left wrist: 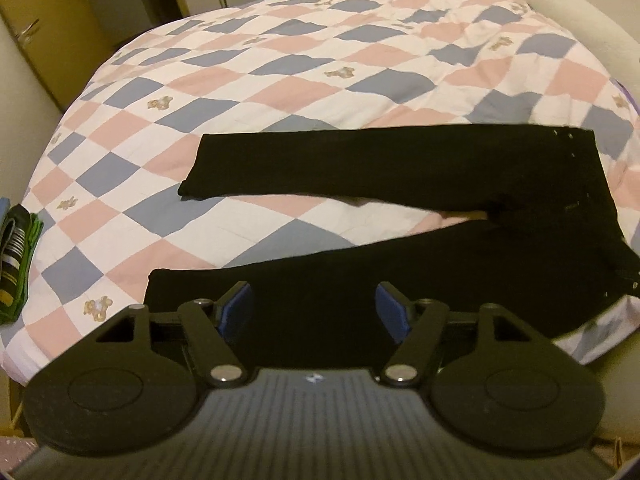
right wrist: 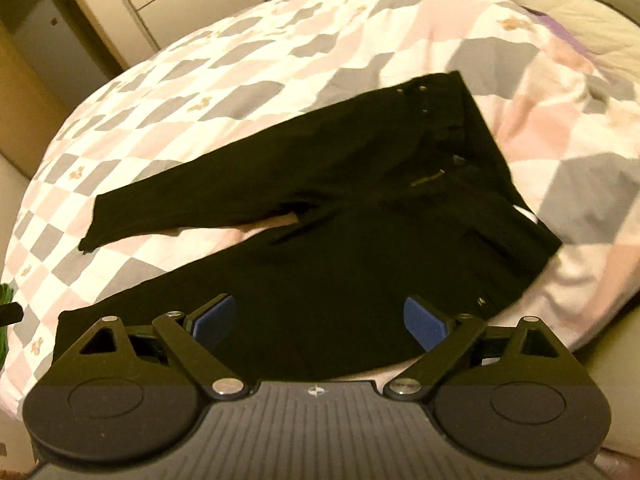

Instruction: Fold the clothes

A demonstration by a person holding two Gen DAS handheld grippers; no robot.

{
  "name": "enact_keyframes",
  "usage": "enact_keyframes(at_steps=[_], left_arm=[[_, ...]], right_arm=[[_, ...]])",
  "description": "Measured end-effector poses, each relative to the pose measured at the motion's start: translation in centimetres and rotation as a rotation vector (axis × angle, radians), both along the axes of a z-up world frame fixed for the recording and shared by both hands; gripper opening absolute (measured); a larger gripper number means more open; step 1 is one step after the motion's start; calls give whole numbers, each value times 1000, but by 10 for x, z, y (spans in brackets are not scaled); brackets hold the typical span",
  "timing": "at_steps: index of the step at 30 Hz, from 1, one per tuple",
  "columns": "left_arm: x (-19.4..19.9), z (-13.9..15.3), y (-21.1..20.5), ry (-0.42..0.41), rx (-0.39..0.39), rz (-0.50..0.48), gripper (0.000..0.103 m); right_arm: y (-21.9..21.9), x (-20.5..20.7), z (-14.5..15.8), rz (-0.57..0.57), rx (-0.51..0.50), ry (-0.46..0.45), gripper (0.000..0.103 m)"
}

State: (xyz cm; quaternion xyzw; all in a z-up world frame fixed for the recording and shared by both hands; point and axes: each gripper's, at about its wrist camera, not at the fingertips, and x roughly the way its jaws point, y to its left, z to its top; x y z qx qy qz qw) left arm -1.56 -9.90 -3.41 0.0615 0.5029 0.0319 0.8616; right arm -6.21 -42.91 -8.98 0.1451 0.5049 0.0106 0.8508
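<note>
Black trousers (left wrist: pixel 400 168) lie spread flat on a checked quilt (left wrist: pixel 280 64) — legs parted, waistband to the right — while the left gripper (left wrist: pixel 314 308) and right gripper (right wrist: pixel 320 318) hover above, jaws apart, holding nothing.

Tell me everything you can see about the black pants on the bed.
The black pants are long trousers of plain dark cloth, spread flat and unfolded on the checkered quilt. The legs lie apart in a narrow V with quilt showing between them, cuffs to the left of the picture, waistband to the right. Small metal rivets and a short brass-coloured zip or pocket trim show near the waist. Only the quilt touches them; neither gripper holds them.
</note>
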Motion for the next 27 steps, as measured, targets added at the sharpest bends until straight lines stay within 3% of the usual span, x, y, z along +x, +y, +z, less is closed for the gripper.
enact_keyframes(at_steps=[14, 27], left_arm=[[-37, 17, 18, -52, -32, -107, 69], [-48, 25, 88, -81, -37, -110, 69]], right_arm=[[14, -60, 18, -125, -20, -54, 96], [63, -66, 35, -174, -85, -106, 97]])
